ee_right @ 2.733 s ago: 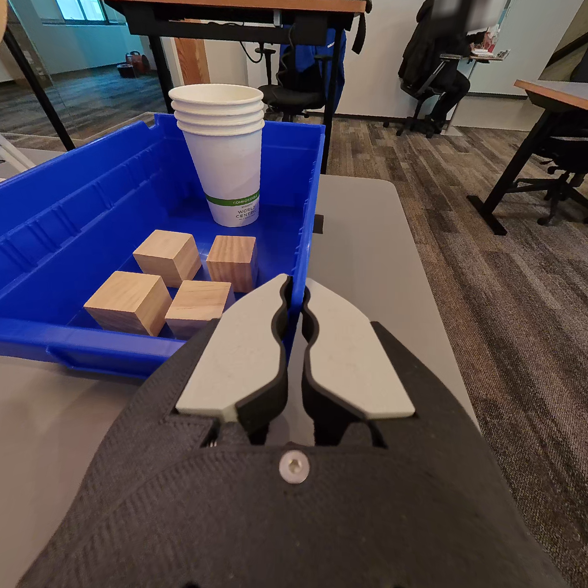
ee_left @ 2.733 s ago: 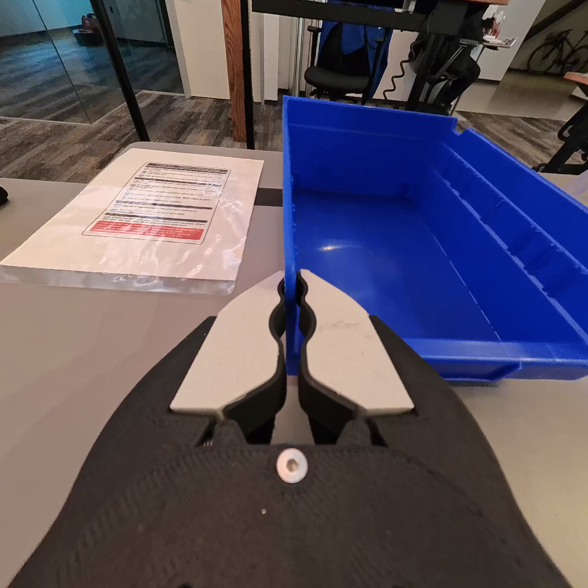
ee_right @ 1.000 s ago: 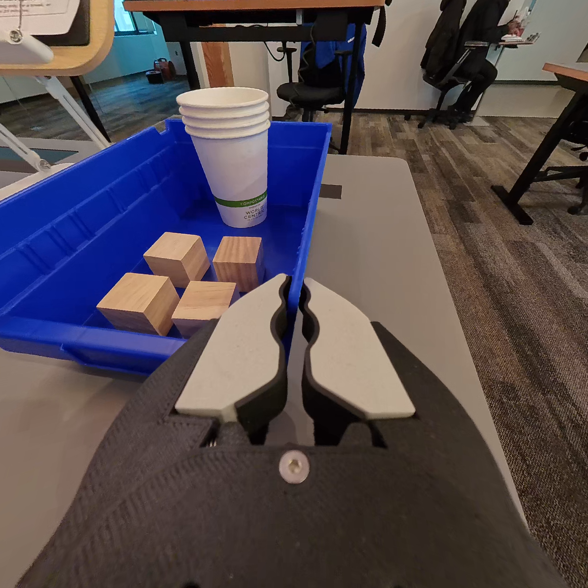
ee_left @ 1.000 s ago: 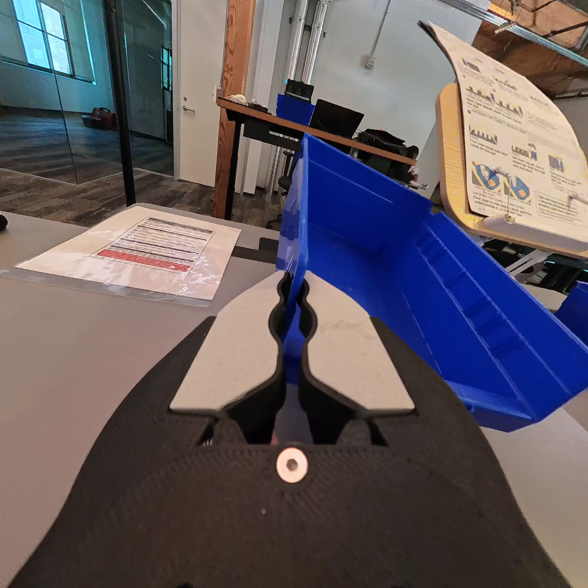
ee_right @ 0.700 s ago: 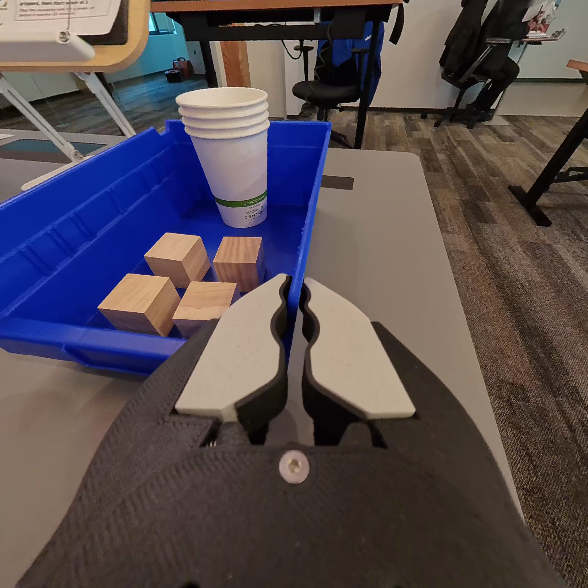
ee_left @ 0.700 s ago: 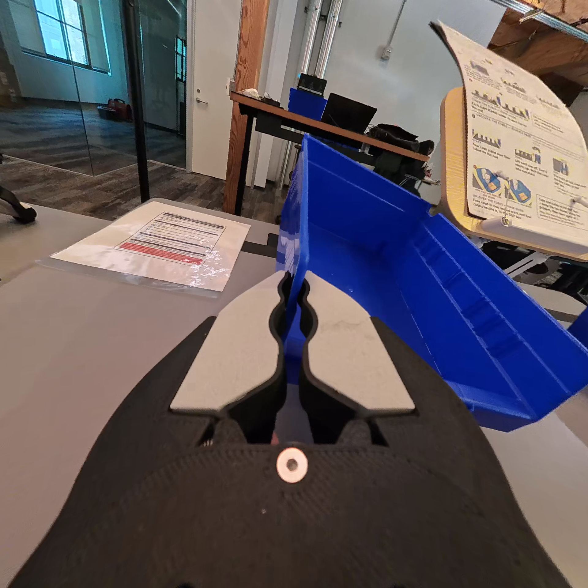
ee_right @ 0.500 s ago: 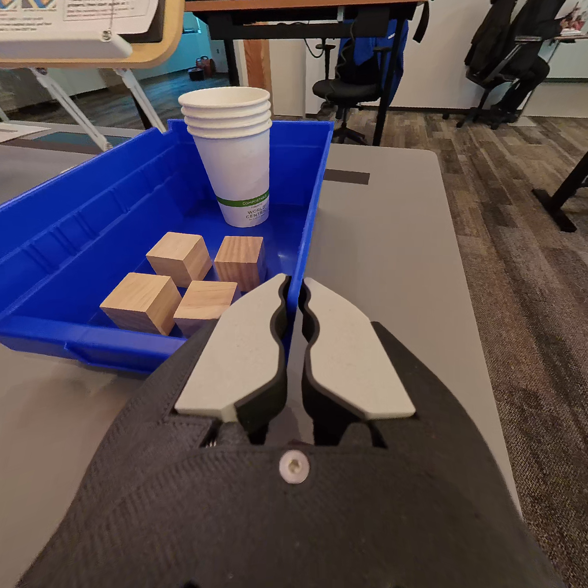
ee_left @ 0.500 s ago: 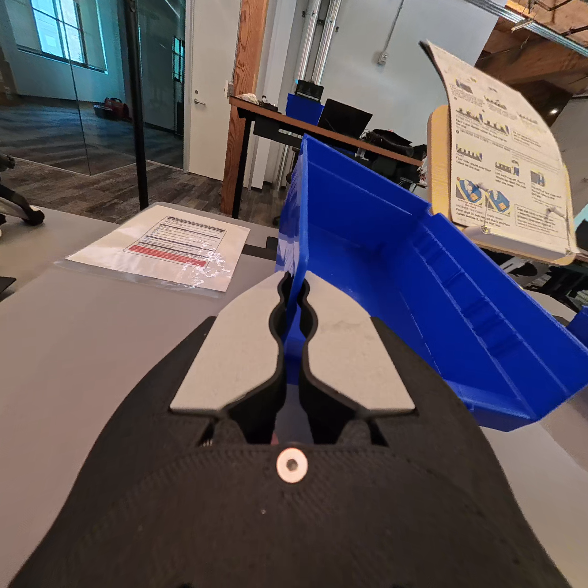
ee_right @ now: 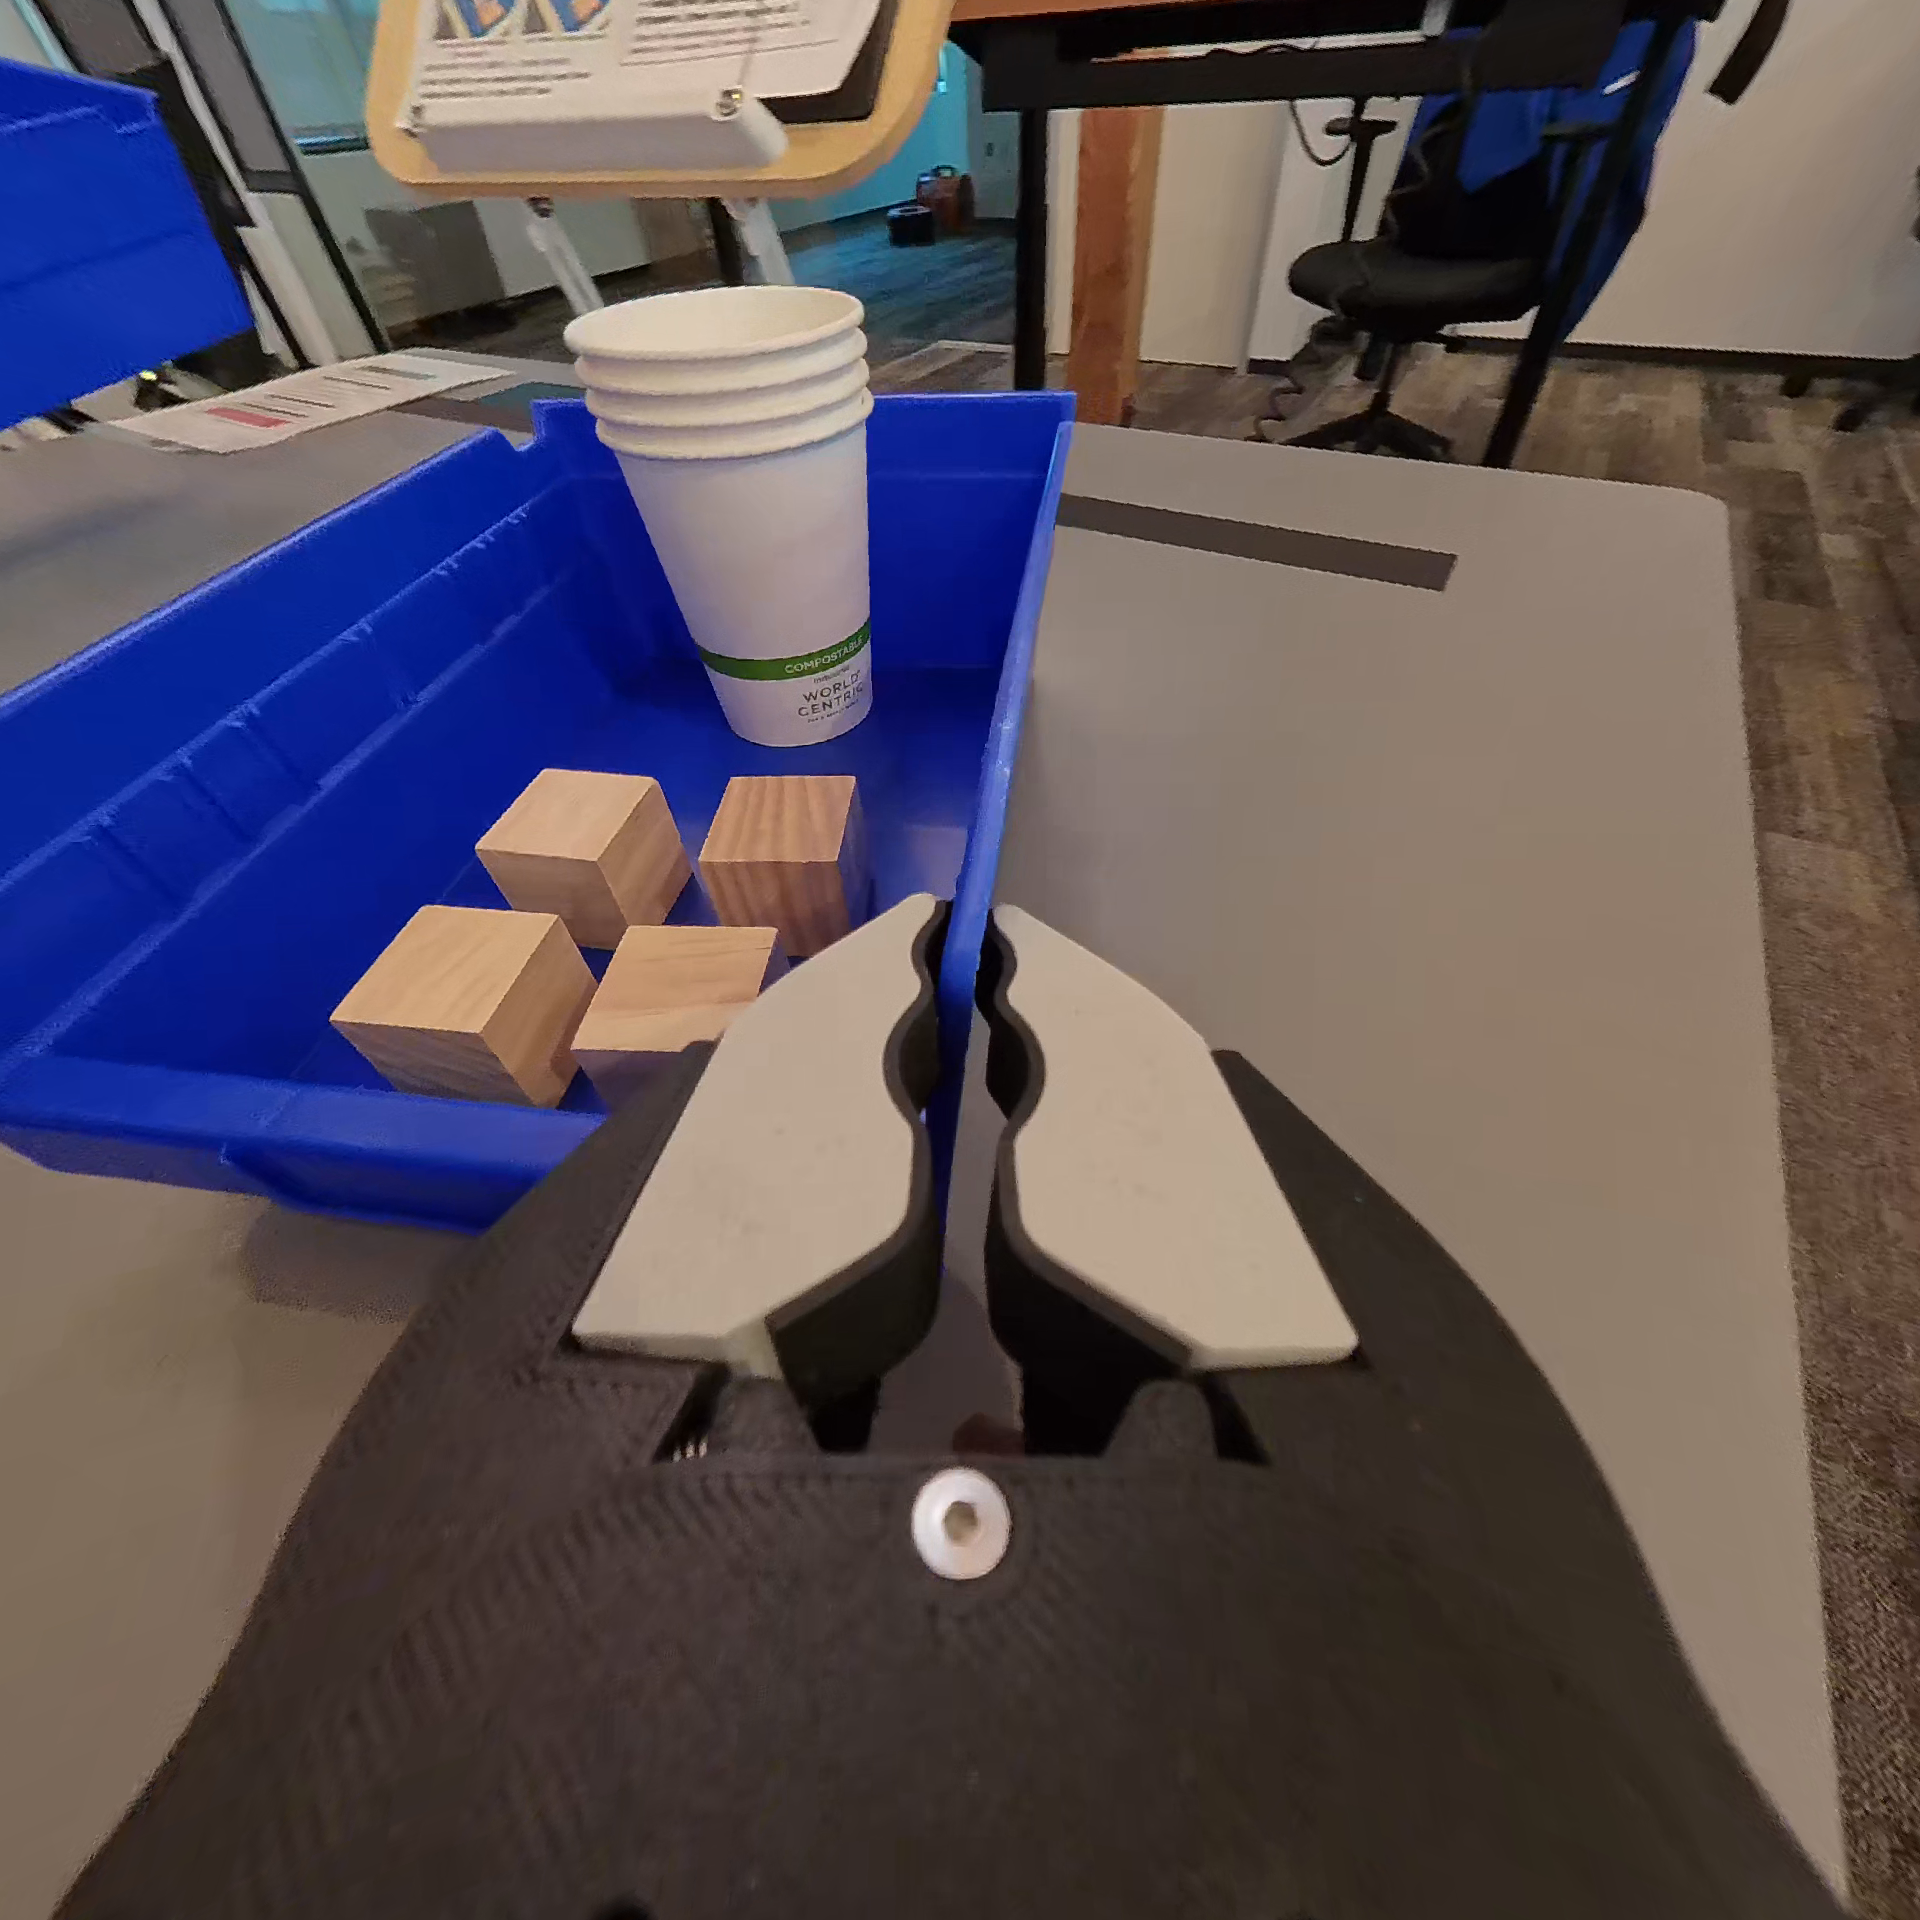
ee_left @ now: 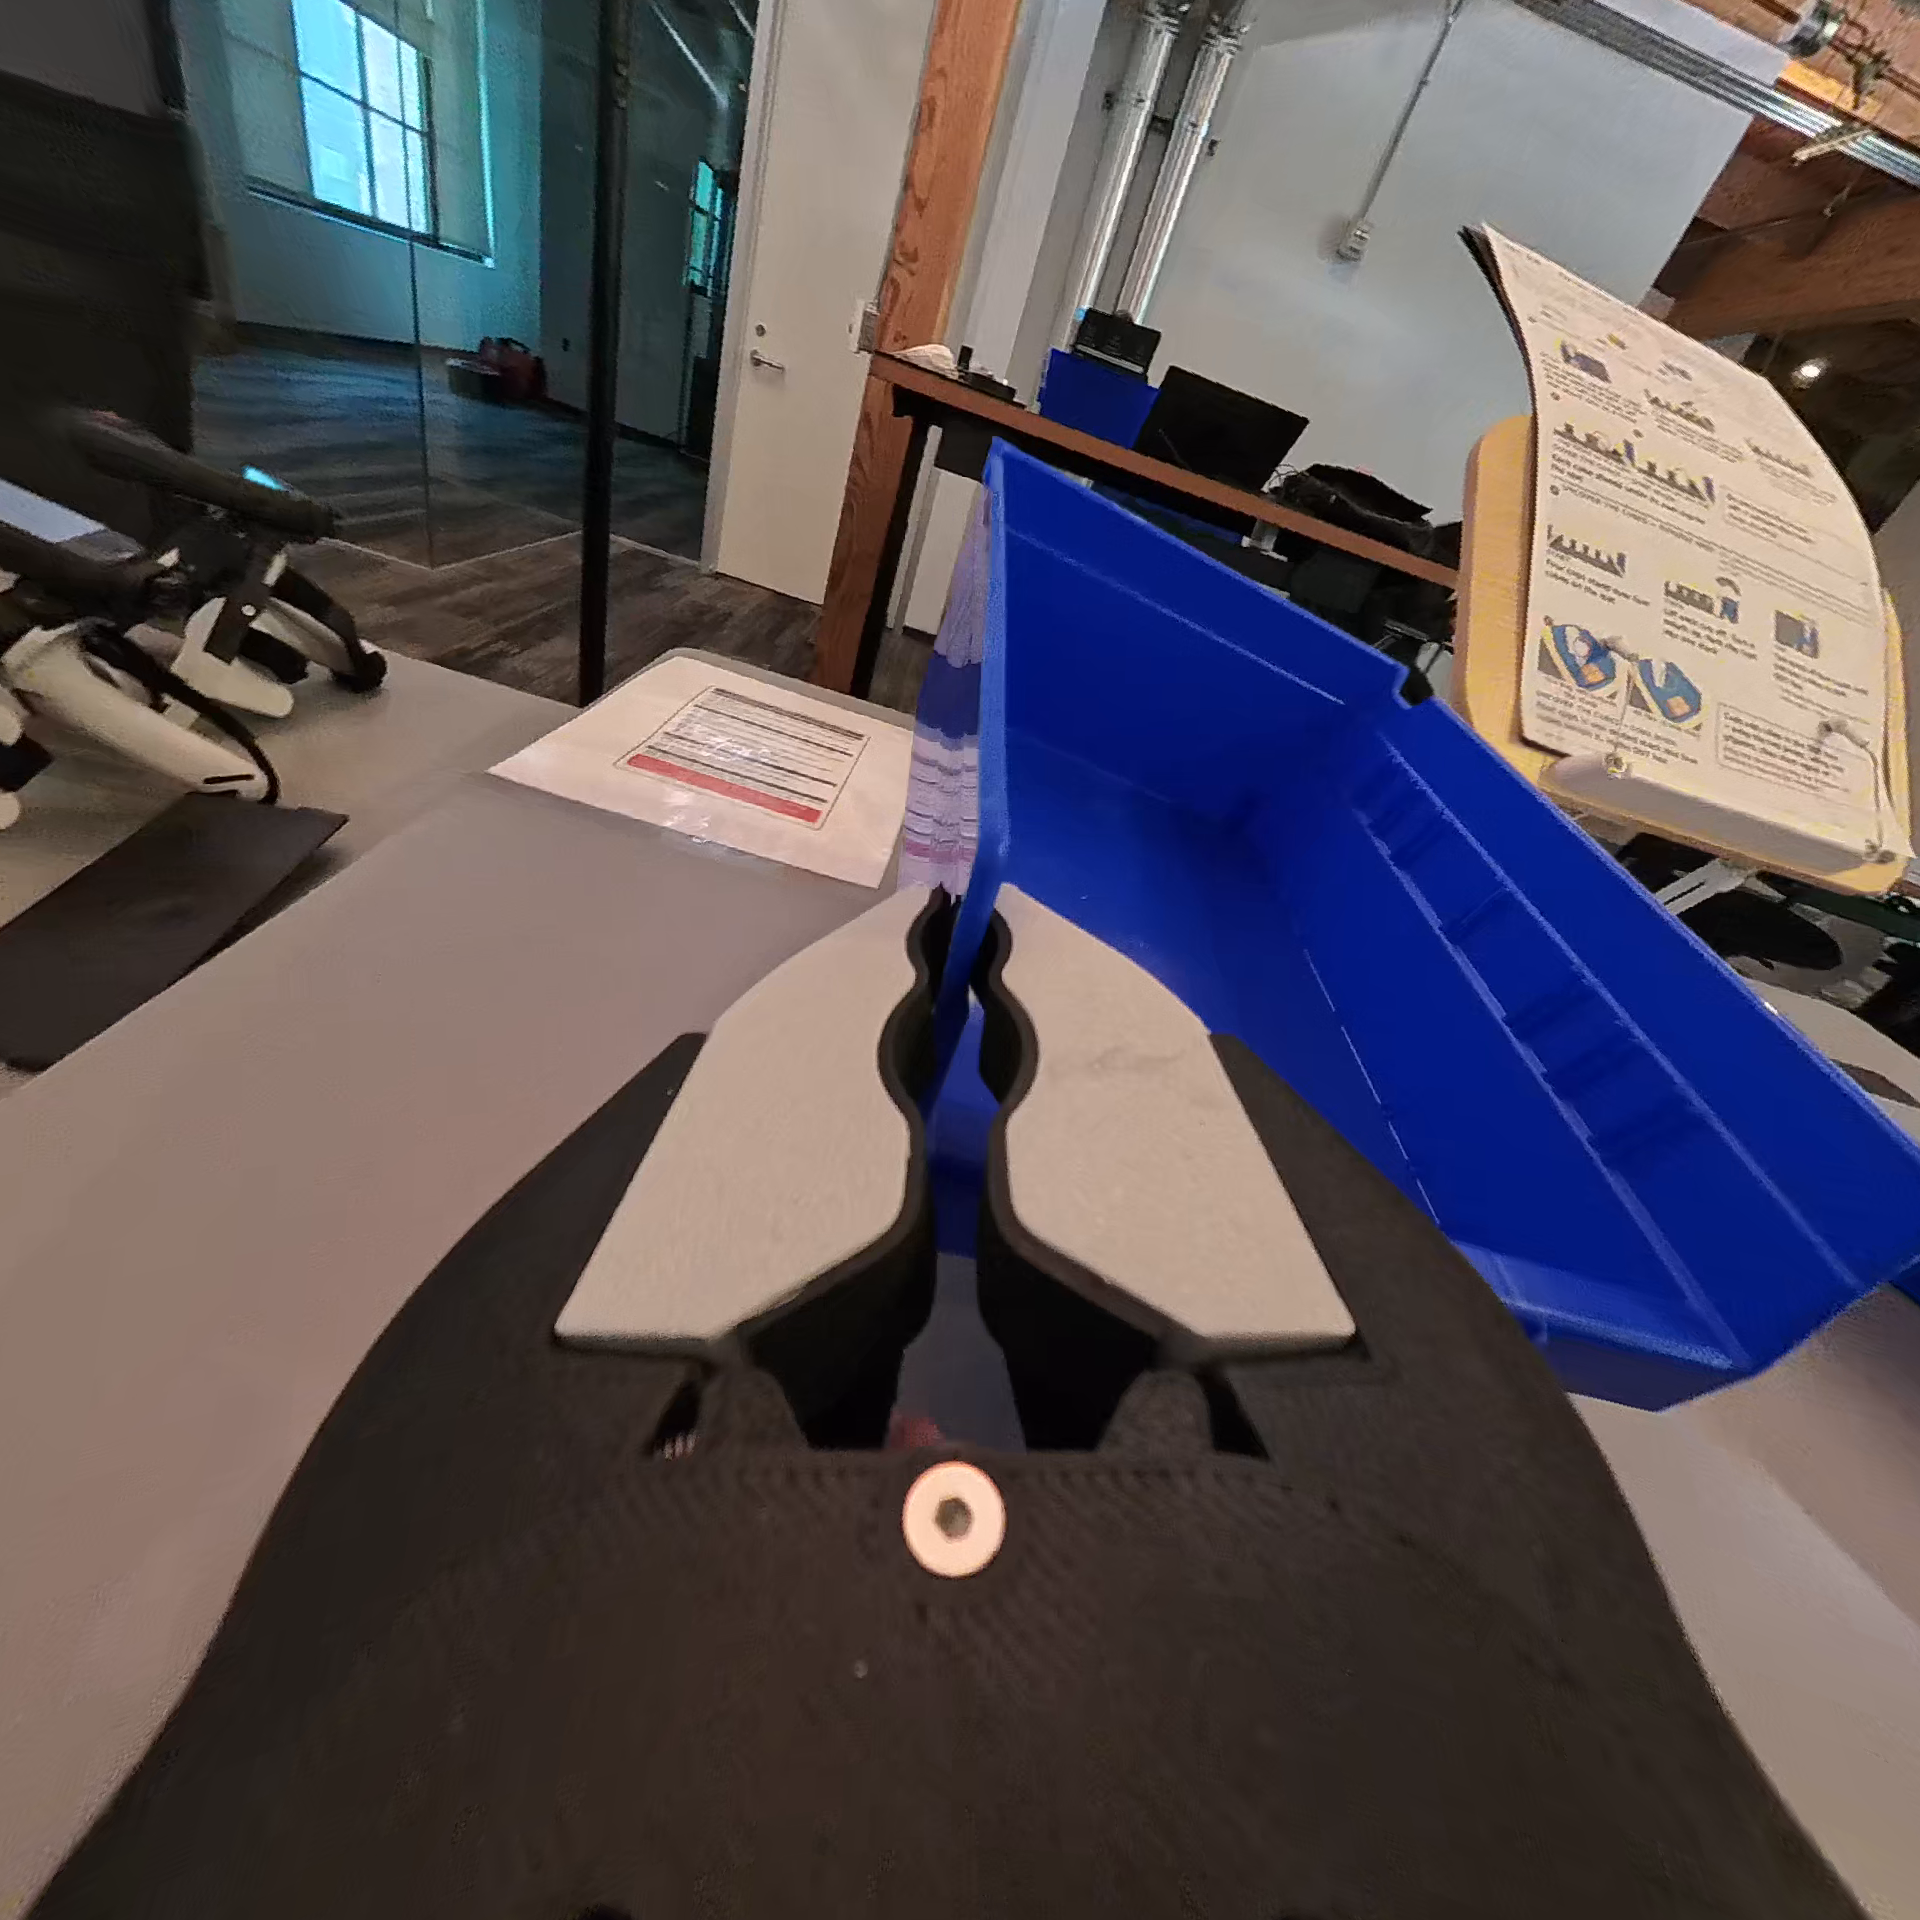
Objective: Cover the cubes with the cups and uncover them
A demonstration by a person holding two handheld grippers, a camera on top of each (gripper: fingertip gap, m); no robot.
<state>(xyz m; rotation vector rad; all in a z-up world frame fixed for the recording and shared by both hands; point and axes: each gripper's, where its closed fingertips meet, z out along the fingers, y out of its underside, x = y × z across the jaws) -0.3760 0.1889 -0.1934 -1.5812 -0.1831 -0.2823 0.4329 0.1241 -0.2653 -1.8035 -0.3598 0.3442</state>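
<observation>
My right gripper (ee_right: pixel 966 920) is shut on the right wall of a blue bin (ee_right: pixel 260 748). Inside that bin lie several wooden cubes (ee_right: pixel 582 852) close together near the front. A stack of several white paper cups (ee_right: pixel 748 499) stands upright behind them. My left gripper (ee_left: pixel 961 914) is shut on the left wall of a second, empty blue bin (ee_left: pixel 1247 935), which is tilted and raised off the grey table. This empty bin also shows in the right wrist view (ee_right: pixel 94 229), at the upper left.
A laminated sheet (ee_left: pixel 743 758) lies on the table left of the empty bin. A black mat (ee_left: pixel 135 914) and a white-and-black device (ee_left: pixel 135 665) sit at the far left. A wooden board with paper (ee_left: pixel 1683 582) stands behind. The table's right edge (ee_right: pixel 1766 935) drops to carpet.
My left gripper has lifted and tilted the empty bin and swung with it. My right gripper, still holding its bin, has turned leftward; the cubes and cups kept their places inside.
</observation>
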